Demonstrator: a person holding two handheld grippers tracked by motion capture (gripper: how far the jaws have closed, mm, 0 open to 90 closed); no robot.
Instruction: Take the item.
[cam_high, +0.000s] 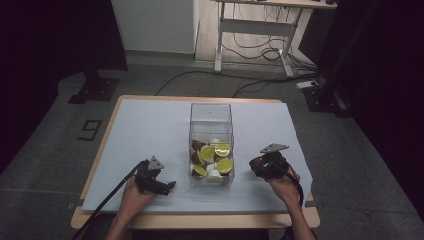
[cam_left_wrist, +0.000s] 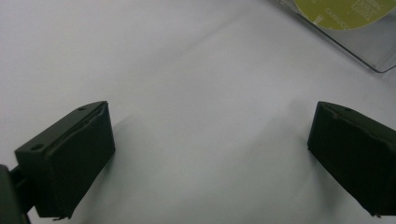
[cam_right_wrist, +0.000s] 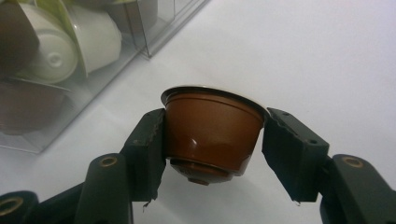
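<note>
Bare mat either side of the clear box.

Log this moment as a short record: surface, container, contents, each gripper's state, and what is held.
surface: table with a pale cover
container: clear box, upright, mid-table between the grippers
contents: coffee capsules, yellow-green lids, white and brown bodies, piled in the lower part
left gripper: open, jaws wide apart over bare cover, holding nothing, left of the box
right gripper: shut on a brown capsule, right of the box
held capsule: rim away from the camera, outside the box
</note>
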